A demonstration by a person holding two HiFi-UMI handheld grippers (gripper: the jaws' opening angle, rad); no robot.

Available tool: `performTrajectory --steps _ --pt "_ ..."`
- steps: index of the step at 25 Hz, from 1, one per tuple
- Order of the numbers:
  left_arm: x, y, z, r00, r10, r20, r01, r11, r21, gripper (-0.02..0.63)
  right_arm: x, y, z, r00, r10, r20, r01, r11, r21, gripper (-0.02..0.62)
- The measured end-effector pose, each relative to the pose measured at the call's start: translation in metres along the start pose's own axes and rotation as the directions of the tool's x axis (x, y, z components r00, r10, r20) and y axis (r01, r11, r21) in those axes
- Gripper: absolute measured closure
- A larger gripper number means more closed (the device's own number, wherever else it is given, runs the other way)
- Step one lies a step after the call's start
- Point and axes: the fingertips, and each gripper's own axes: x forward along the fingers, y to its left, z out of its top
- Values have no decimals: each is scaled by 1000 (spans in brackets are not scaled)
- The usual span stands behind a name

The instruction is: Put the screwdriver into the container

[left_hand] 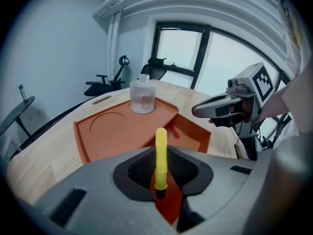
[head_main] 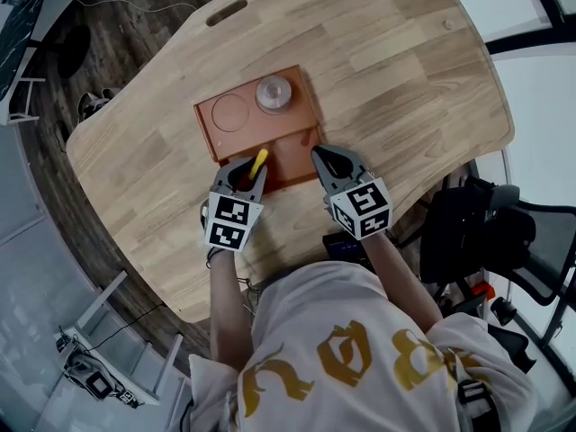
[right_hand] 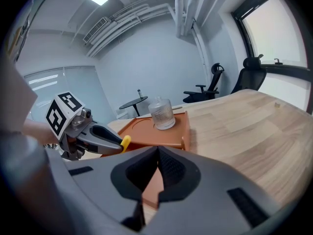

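Note:
My left gripper (head_main: pixel 245 171) is shut on the screwdriver (head_main: pixel 258 161), whose yellow handle (left_hand: pixel 161 151) sticks up and forward from between the jaws. It hovers at the near edge of the orange container (head_main: pixel 216 138), a tray with a flat upper part and a lower compartment (left_hand: pixel 193 133) at its near right. The screwdriver's tip is hidden inside the jaws. My right gripper (head_main: pixel 326 158) is shut with nothing in it, beside the tray's near right corner. In the right gripper view the tray (right_hand: pixel 146 129) lies just ahead and the yellow handle (right_hand: pixel 125 141) pokes out of the left gripper (right_hand: pixel 105 136).
A clear glass bottle (head_main: pixel 274 93) stands on the tray's far right part, next to a round recess (head_main: pixel 230 112). A small red piece (left_hand: pixel 174 132) lies in the lower compartment. The wooden table (head_main: pixel 405 79) ends close to my body. An office chair (head_main: pixel 486 232) stands to the right.

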Motion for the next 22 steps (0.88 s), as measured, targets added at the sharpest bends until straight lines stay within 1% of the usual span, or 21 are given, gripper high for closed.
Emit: performTrajectory --steps 5,9,15,22 --pt "11 -5 -4 998 -22 -59 24 999 30 534 3 -3 2 1000 -4 4 4 1000 6 583" --pt "18 -6 -6 995 -39 -96 42 999 25 534 6 -6 2 1000 -7 5 7 1000 11 583" --pt "30 -7 -18 975 -35 -218 49 997 60 533 9 -6 0 1000 -4 -2 4 1000 17 583" --pt "41 -6 -25 960 -34 -279 49 998 47 534 11 -7 -5 1000 3 -11 -3 1000 21 583"
